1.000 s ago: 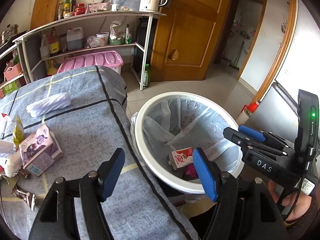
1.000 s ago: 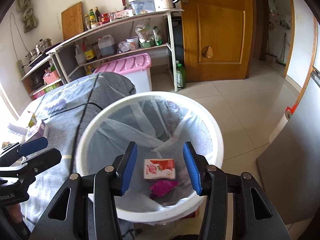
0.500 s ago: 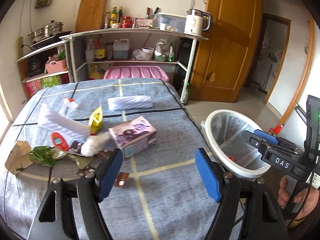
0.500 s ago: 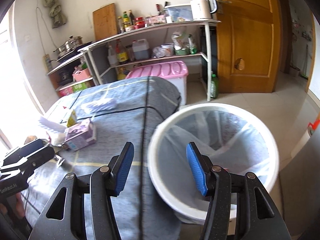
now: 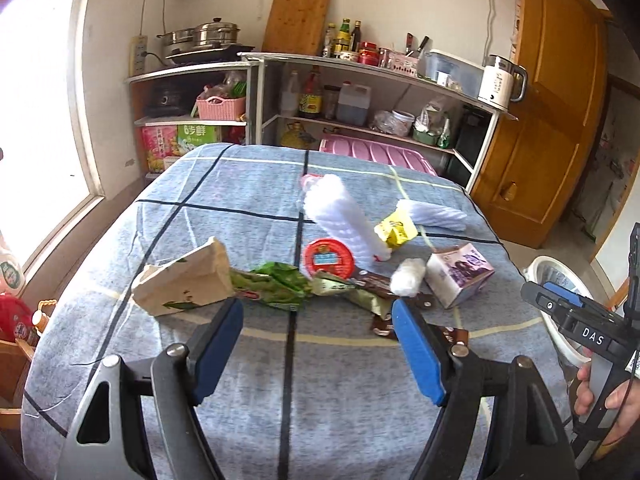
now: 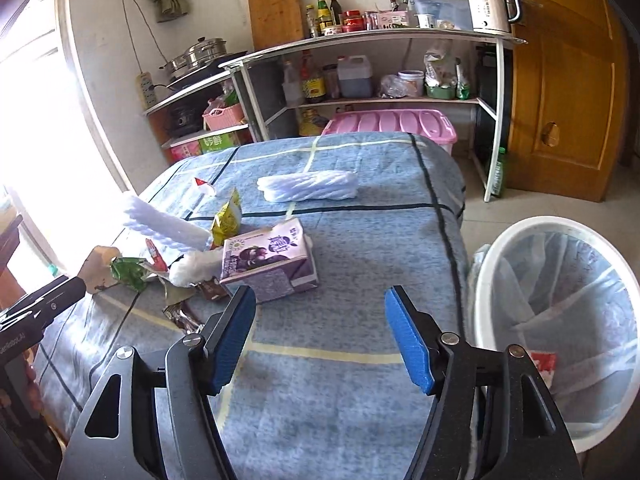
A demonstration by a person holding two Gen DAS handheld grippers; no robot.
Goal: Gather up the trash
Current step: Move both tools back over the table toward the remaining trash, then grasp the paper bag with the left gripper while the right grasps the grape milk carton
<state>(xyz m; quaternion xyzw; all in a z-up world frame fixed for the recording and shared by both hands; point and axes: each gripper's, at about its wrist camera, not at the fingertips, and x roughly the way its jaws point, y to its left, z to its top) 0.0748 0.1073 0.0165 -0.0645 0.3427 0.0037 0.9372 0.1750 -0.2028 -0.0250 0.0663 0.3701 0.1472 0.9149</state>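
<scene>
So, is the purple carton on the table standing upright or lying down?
Lying down. The purple carton rests on a broad side on the blue tablecloth, with its printed face turned up and its short end toward the camera.

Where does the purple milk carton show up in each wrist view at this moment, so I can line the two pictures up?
Left wrist view: the purple milk carton lies right of centre on the blue checked cloth, at the right end of the litter.
Right wrist view: the carton lies left of centre, just beyond the left fingertip.
Shared landmark: the white electric kettle on the top shelf, beside the wooden door.
</scene>
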